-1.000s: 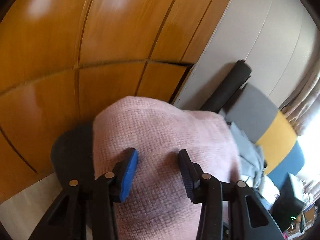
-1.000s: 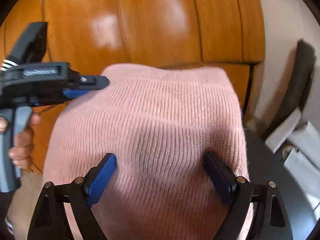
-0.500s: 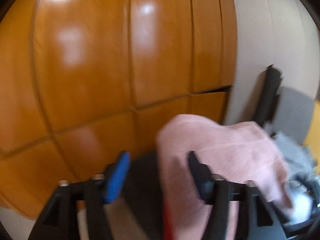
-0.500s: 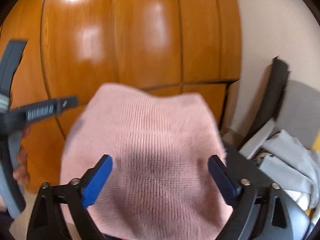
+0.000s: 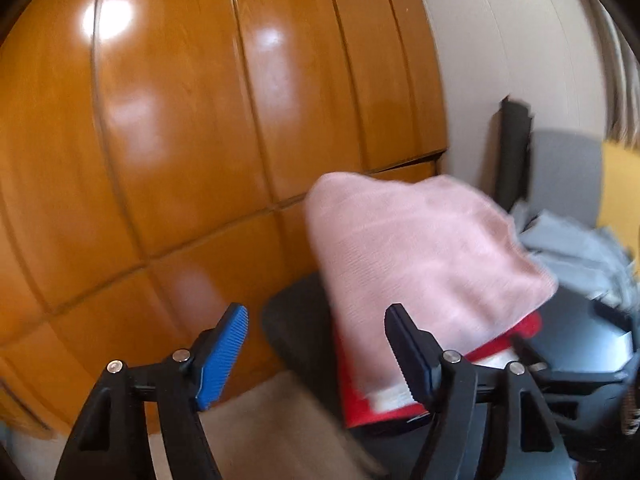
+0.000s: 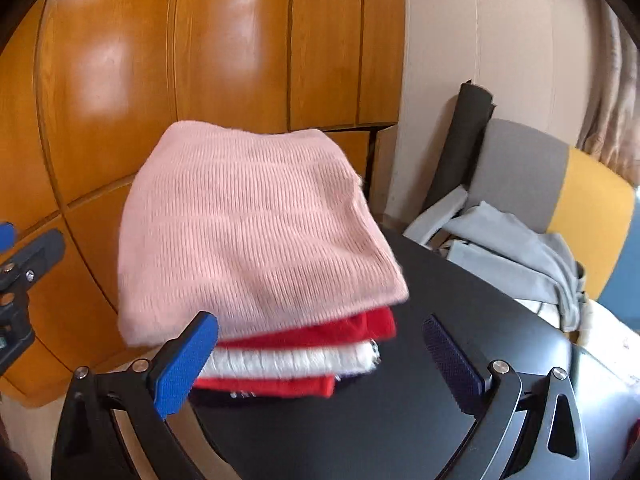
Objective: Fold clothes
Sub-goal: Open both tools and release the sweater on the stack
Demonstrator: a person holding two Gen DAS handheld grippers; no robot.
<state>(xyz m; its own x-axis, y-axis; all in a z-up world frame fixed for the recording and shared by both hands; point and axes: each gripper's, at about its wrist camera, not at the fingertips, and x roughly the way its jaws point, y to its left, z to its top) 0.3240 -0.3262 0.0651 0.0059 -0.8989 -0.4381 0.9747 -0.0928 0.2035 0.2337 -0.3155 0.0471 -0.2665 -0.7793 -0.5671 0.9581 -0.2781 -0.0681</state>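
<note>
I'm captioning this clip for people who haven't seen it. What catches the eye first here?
A folded pink knit sweater tops a neat stack of red and white folded knitwear on a black table, before glossy orange wooden cabinet doors. Both the left gripper and the right gripper stand open, holding nothing.

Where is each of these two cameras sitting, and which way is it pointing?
Left wrist: sits on the left gripper, looking forward and slightly down past its open, empty jaws at the pink sweater; no hand shows.
Right wrist: sits on the right gripper, facing the folded stack on the black table between open jaws; part of the left gripper shows at the left edge.
Shared: pink sweater, stack, table, wooden doors, chair with grey clothes.
</note>
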